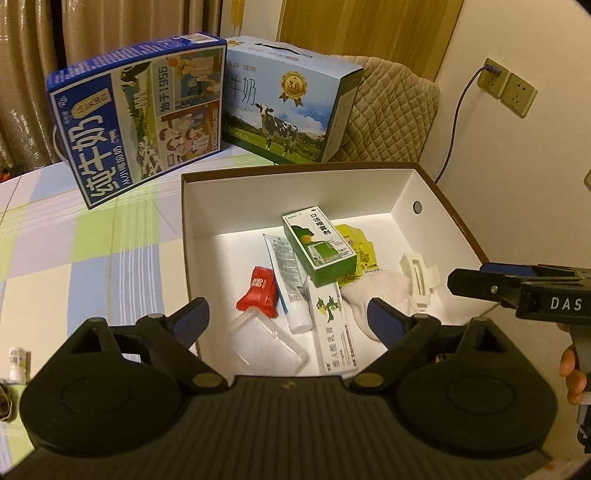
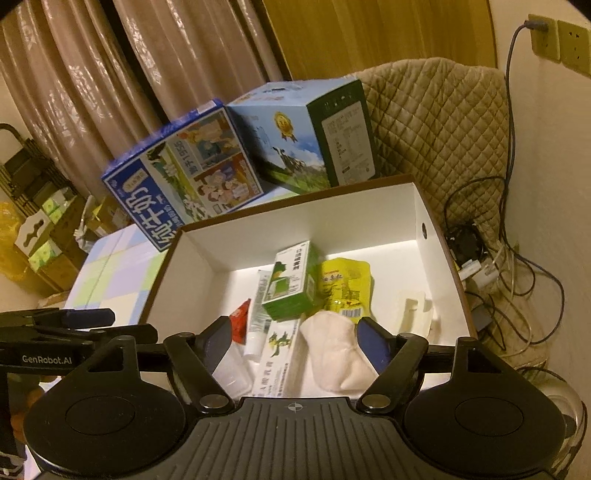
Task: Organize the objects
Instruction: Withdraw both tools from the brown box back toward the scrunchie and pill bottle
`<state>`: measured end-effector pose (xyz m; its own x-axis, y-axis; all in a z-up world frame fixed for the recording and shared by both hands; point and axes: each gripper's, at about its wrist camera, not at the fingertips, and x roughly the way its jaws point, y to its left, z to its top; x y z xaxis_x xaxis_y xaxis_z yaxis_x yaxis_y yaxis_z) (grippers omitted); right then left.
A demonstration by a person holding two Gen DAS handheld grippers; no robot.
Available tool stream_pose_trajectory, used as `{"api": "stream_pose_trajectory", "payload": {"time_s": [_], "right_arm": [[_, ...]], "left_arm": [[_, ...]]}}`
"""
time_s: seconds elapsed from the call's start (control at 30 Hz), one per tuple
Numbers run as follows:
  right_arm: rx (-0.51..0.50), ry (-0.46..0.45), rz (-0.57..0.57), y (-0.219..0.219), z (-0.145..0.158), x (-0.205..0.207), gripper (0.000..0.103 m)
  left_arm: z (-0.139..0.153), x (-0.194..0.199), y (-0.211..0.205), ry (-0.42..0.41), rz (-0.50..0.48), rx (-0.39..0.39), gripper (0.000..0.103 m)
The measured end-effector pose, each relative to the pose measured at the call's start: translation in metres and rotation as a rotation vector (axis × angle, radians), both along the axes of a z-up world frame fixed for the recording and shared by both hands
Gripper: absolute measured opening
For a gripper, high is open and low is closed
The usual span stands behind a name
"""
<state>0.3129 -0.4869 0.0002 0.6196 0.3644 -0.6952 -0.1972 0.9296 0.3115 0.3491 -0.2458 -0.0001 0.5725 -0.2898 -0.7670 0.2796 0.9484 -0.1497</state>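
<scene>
The left gripper (image 1: 286, 317) was held above the near edge of the open box (image 1: 295, 192), its jaws spread wide and nothing gripped between them. The right gripper (image 2: 295, 341) was held likewise over the near edge, jaws wide apart and empty; in the left wrist view it was seen side-on at the right (image 1: 476, 282), with part of a hand (image 1: 572, 373) on its handle.

Inside the white-walled box, nearest the grippers, a clear plastic case (image 1: 267, 345) was seen at the left, a long white carton with a green dragon (image 1: 334, 328) beside it, and a white sock (image 1: 376, 295) to the right. Just beyond these lay a red sachet (image 1: 260, 291) and a white tube (image 1: 290, 280), the tube between the sachet and the dragon carton. A green and white carton (image 1: 319, 245) was propped on top of the tube and a yellow packet (image 1: 360, 247), tilted. A white plastic clip (image 1: 419, 277) lay near the right wall, just beside the sock.

The box stood on a checked cloth (image 1: 92, 240). Behind it, a blue milk carton (image 1: 136, 122) was leaned at a tilt, and a pale blue milk carton with a cow (image 1: 291, 107) stood beside it. Farther back, a quilted cover (image 1: 391, 110), curtains (image 1: 110, 26) and wall sockets (image 1: 506, 86) with a plugged cable were seen.
</scene>
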Motion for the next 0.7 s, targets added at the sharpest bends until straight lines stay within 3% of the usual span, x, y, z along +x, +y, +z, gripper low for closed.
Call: {"api": "stream_pose_trajectory", "payload": {"time_s": [0.7], "right_arm": [[-0.012,0.014,0.032,0.047,0.005,-0.083,0.072]], "left_arm": [[0.007,-0.088,0.057,0.004,0.046,-0.010,0.092]]}}
